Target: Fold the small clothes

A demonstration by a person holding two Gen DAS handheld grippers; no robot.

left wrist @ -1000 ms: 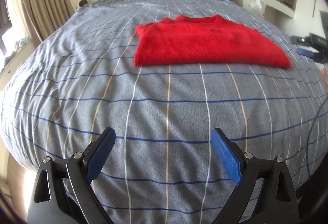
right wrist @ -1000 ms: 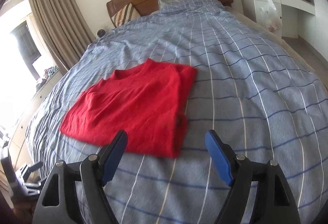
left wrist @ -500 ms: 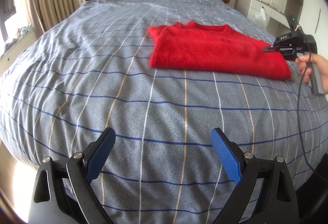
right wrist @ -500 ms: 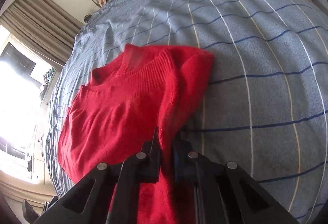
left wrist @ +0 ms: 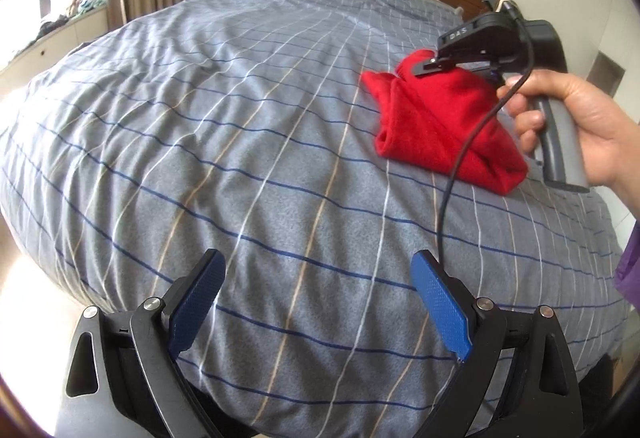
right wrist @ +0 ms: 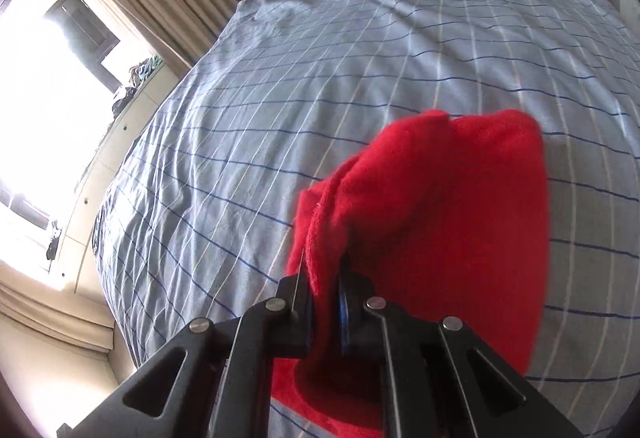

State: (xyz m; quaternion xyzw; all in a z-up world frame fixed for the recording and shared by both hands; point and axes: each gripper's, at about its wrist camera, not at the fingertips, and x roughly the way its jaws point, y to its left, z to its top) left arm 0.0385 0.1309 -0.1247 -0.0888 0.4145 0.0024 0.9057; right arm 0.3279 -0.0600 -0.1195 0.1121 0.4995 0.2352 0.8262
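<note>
One red sweater (left wrist: 436, 125), two grippers. Your right gripper (right wrist: 324, 302), marked "DAS", pinches its edge; your left gripper (left wrist: 320, 302) gapes empty.

Fuzzy, seemingly knitted red sweater (left wrist: 440, 125); matt cotton-like bedspread (left wrist: 240, 125).
</note>
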